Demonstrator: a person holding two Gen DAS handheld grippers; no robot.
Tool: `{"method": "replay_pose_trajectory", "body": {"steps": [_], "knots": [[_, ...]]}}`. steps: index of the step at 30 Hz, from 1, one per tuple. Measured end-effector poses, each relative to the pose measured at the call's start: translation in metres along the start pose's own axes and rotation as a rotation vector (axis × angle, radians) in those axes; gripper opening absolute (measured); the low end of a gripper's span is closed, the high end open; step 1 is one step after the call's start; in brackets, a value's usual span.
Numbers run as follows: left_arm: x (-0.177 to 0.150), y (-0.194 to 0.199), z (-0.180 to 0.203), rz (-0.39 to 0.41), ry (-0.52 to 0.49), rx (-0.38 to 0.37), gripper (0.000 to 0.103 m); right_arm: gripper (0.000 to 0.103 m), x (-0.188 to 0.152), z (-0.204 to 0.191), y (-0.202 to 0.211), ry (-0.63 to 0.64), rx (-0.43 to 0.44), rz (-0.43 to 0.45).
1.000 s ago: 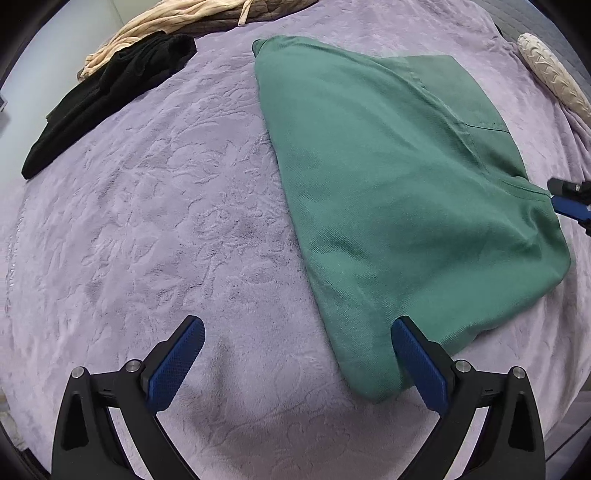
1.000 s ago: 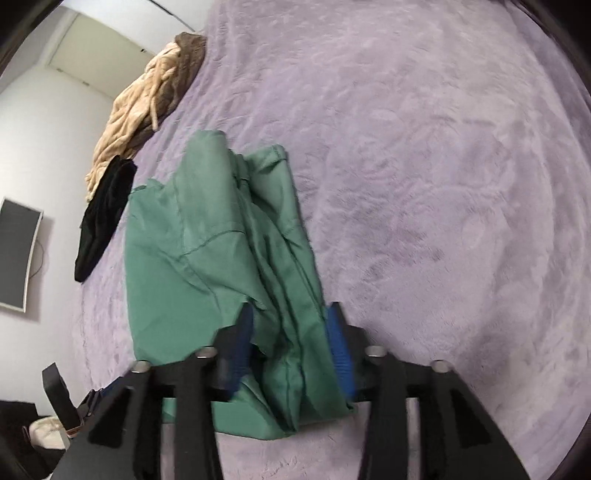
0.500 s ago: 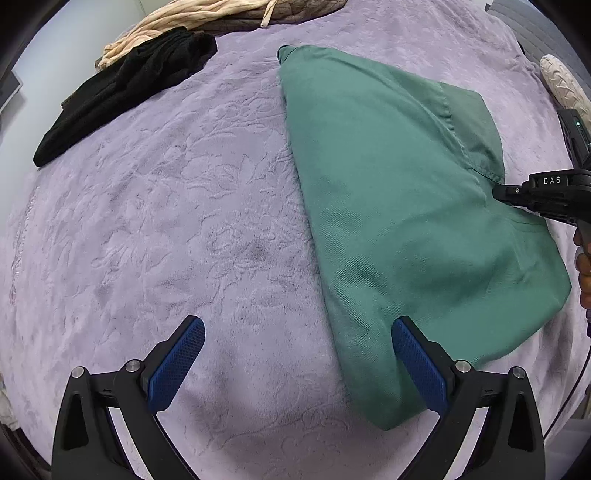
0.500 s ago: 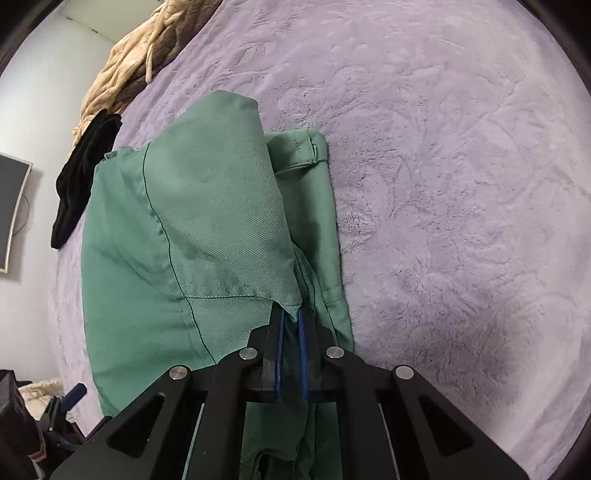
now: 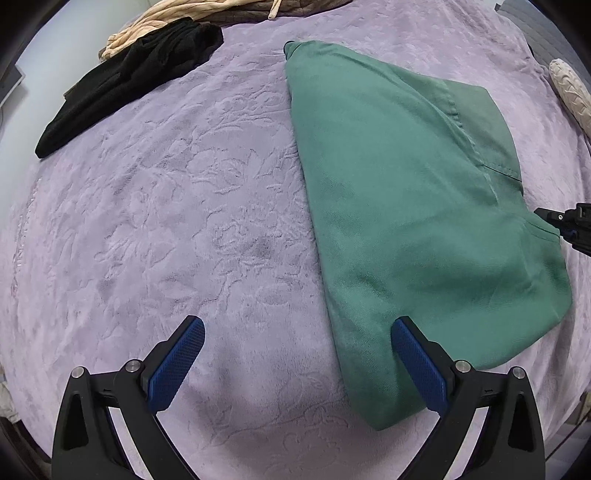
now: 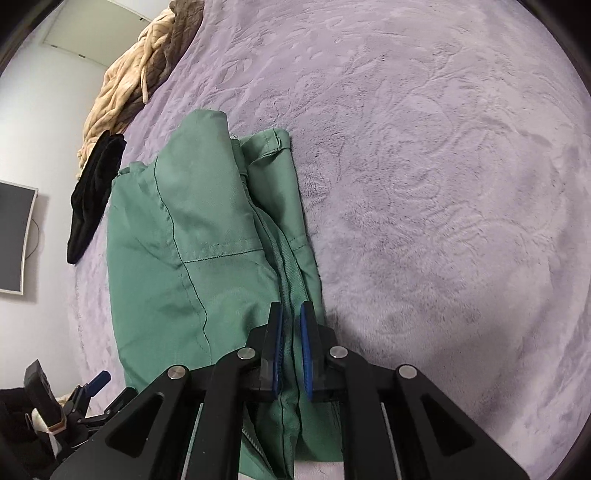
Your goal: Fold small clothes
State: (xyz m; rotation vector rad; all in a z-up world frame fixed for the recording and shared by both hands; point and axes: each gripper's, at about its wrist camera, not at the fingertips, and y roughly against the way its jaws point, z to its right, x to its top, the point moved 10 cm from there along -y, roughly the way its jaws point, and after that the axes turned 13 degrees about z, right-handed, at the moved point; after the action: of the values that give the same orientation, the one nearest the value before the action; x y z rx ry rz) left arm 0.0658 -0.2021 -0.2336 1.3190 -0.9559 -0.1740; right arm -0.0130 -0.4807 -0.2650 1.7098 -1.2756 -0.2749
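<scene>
A green garment (image 5: 413, 206) lies folded on the purple bedspread (image 5: 166, 206). My left gripper (image 5: 295, 354) is open and empty at the garment's near left corner; its right finger (image 5: 417, 362) rests on the cloth. My right gripper (image 6: 291, 347) is shut on a bunched seam of the green garment (image 6: 192, 236) at its near right edge. The right gripper's tip also shows at the right edge of the left wrist view (image 5: 569, 229).
A black garment (image 5: 125, 77) and a beige and brown pile (image 5: 207, 7) lie at the far side of the bed. A white ribbed object (image 5: 569, 96) is at the far right. A dark screen (image 6: 13, 236) hangs on the wall.
My right gripper closed from open onto the garment's edge and has since lowered with it. The left gripper stayed open and shifted slightly.
</scene>
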Motion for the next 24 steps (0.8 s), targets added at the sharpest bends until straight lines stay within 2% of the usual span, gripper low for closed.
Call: {"method": "replay_pose_trajectory", "body": {"steps": [3,5,6,7,9,14,20,24], "knots": [[-0.002,-0.002,0.001,-0.009,0.005,-0.003,0.102,0.011,-0.004,0.003,0.006,-0.014,0.006,-0.001],[0.000,-0.005,0.001,-0.012,0.003,-0.002,0.102,0.016,-0.007,0.004,0.008,-0.018,0.007,-0.006],[0.000,-0.005,0.001,-0.012,0.003,-0.001,0.102,0.025,-0.009,0.005,0.008,-0.022,0.008,-0.008],[0.000,-0.005,0.002,-0.013,0.001,-0.001,0.102,0.040,-0.010,0.006,0.009,-0.024,0.009,-0.010],[-0.001,-0.005,0.003,-0.015,-0.001,0.002,0.102,0.051,-0.011,0.008,0.010,-0.024,0.005,-0.007],[-0.001,-0.007,0.004,-0.027,0.009,0.009,0.102,0.051,-0.013,0.009,0.010,-0.035,0.011,-0.010],[0.001,-0.013,0.001,-0.037,0.060,-0.011,0.102,0.062,-0.014,0.010,0.011,-0.035,0.016,-0.010],[0.007,-0.014,-0.002,-0.014,0.108,-0.034,0.102,0.080,-0.012,0.006,0.013,-0.023,0.040,0.005]]}}
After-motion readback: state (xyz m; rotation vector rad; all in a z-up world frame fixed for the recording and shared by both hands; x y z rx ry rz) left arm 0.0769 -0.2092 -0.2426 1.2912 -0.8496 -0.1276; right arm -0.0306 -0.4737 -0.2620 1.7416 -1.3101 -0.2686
